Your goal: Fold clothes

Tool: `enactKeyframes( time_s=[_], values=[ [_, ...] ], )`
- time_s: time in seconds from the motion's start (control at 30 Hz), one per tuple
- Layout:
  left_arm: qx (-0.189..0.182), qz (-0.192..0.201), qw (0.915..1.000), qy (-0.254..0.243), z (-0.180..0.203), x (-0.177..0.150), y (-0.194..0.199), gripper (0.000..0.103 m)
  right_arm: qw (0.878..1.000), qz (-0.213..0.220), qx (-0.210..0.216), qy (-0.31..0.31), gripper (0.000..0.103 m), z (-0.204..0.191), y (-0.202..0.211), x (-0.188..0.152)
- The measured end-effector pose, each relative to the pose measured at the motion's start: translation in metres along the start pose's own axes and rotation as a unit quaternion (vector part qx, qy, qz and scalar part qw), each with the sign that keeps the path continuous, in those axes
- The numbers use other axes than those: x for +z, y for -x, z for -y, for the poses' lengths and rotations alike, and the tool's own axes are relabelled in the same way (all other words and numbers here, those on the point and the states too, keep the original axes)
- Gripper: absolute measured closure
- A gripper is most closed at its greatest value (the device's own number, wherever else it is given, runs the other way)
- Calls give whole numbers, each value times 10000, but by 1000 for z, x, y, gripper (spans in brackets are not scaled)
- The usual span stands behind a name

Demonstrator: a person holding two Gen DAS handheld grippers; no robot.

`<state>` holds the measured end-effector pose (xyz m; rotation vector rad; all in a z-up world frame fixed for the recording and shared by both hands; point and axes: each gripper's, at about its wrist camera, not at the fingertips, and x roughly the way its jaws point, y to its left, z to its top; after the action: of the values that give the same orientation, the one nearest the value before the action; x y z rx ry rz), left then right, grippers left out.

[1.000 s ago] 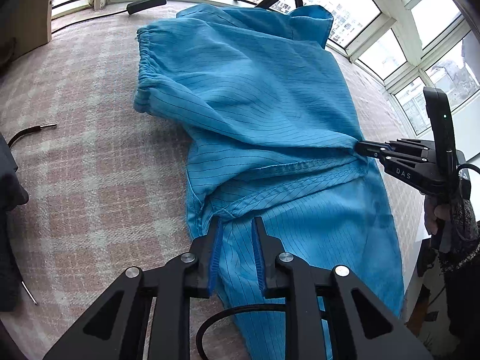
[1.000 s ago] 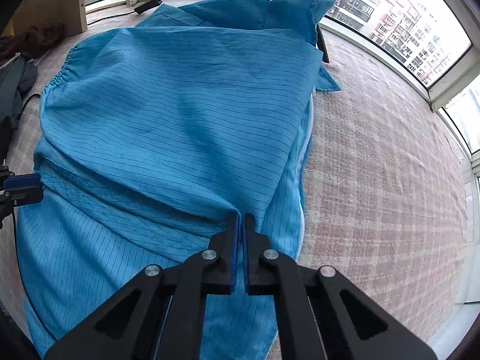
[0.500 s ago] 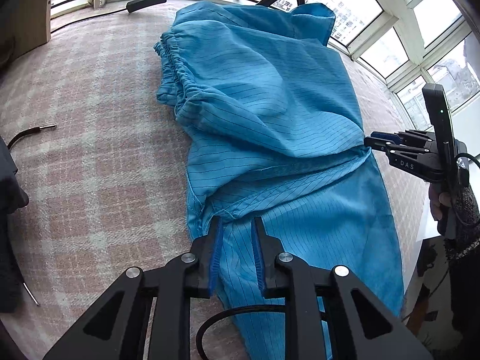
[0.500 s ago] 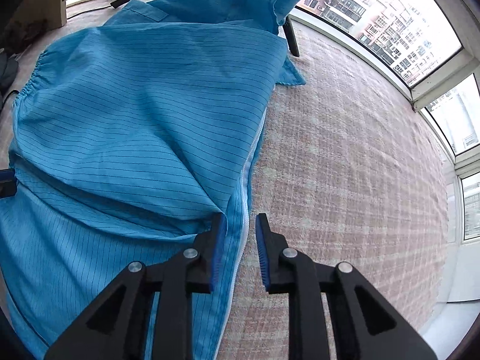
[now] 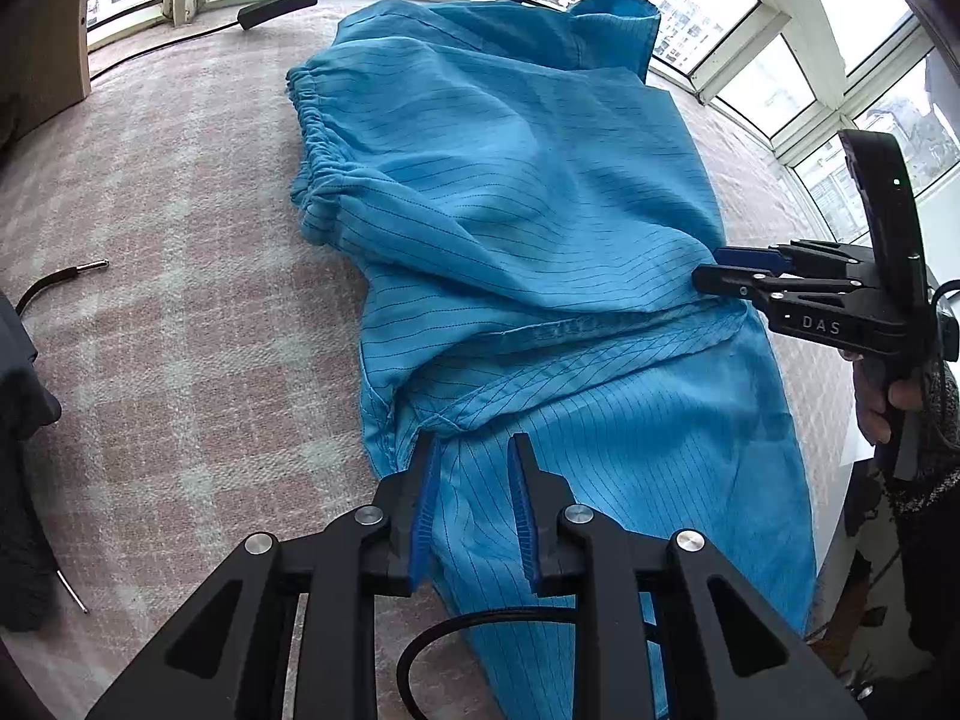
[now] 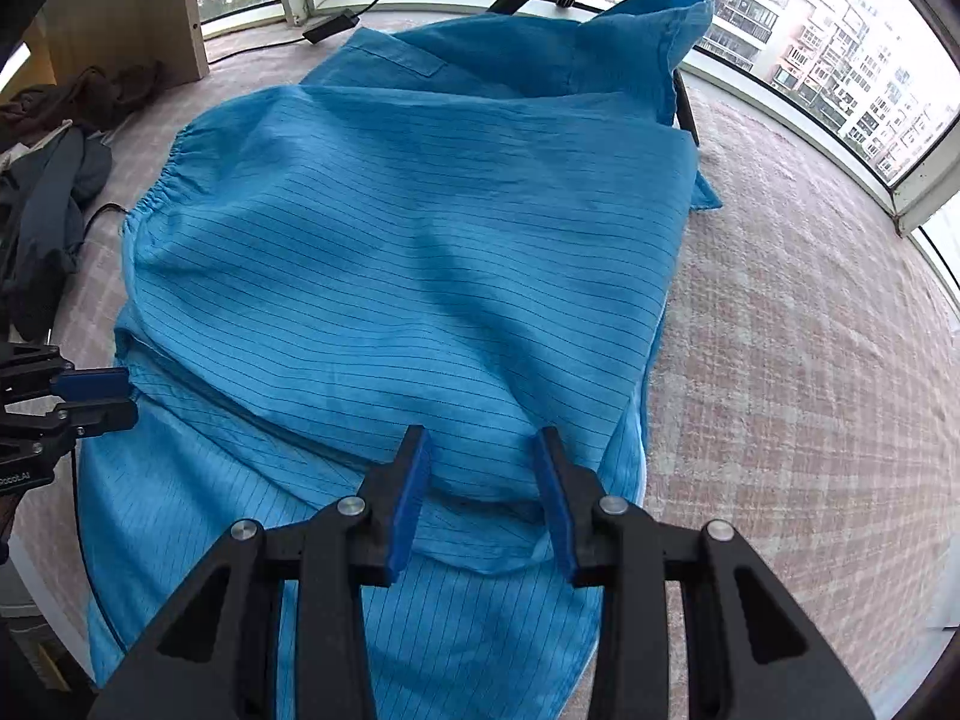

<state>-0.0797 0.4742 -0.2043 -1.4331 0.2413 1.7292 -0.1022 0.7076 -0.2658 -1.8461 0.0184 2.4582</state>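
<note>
left gripper [image 5: 472, 450]: jaws opening, narrow gap over garment's 7 o'clock edge, gripping nothing
garment [image 5: 540, 228]: blue, folded, centre of checked blanket [image 5: 180, 330]
right gripper [image 6: 483, 444]: jaws opening, above fold edge at 5 o'clock, cloth free

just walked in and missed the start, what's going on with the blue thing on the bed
A person is folding a blue striped garment spread on a pink checked cover, with handheld tongs in each hand. One part has already been laid over the rest. The right tongs are opening over the folded edge, the cloth lying loose between the pads, no longer pinched. The left tongs are also easing open over the garment's near left edge, not gripping it.
</note>
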Motion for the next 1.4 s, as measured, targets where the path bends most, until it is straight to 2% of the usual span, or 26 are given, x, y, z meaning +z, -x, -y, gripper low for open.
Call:
enactKeyframes(
  time_s=[0.1, 0.13, 0.2, 0.27, 0.4, 0.57, 0.67, 0.77, 0.93, 0.97, 1.0, 1.03, 1.13, 1.23, 1.3, 1.33, 1.4],
  values=[
    [-25, 24, 10000, -91, 4, -5, 16, 81, 9983, 286, 393, -314, 68, 14, 15, -3],
    [-17, 67, 9999, -137, 6, -6, 24, 81, 9965, 545, 445, -440, 68, 22, 29, -3],
    [-5, 165, 9997, -203, 10, -5, 36, 74, 9920, 959, 428, -696, 68, 42, 51, 1],
    [-25, 176, 9995, -261, 16, -3, 39, 74, 9877, 1214, 402, -901, 68, 67, 63, 17],
    [-112, 98, 9995, -291, 22, -2, 24, 74, 9862, 1270, 282, -1028, 68, 102, 54, 70],
    [-73, -133, 9995, -294, 26, -2, -8, 74, 9877, 1122, 366, -1027, 68, 109, 23, 111],
    [-122, -168, 9997, -157, 21, 0, -16, 74, 9882, 1093, 302, -1027, 68, 107, 5, 125],
    [-194, -126, 9997, -54, 17, 3, -18, 74, 9906, 1032, 63, -900, 68, 103, -7, 137],
    [-198, -128, 9997, -61, 16, 5, -19, 74, 9926, 900, 167, -800, 68, 99, -22, 141],
    [-198, -131, 9997, -70, 17, 6, -19, 74, 9928, 922, 171, -750, 71, 98, -22, 139],
    [-208, -142, 9997, -54, 16, 7, -20, 74, 9929, 944, 176, -699, 90, 97, -21, 136],
    [-220, -154, 9996, -33, 16, 9, -20, 74, 9930, 965, 180, -649, 97, 96, -20, 134],
    [-328, -248, 9991, 76, 16, 13, -19, 74, 9929, 980, 196, -643, 98, 102, -15, 125],
    [-525, 61, 9985, 111, 16, 25, 8, 74, 9911, 1047, 242, -787, 98, 113, -6, 121],
    [-505, 374, 9979, 131, 11, 43, 29, 71, 9912, 1042, 206, -792, 98, 116, -4, 122],
    [-305, 564, 9979, 114, 6, 55, 36, 68, 9914, 1040, 173, -772, 98, 117, -4, 123],
    [180, 905, 9957, 93, -6, 81, 45, 49, 9916, 1050, 131, -738, 98, 114, -4, 125]
  ],
)
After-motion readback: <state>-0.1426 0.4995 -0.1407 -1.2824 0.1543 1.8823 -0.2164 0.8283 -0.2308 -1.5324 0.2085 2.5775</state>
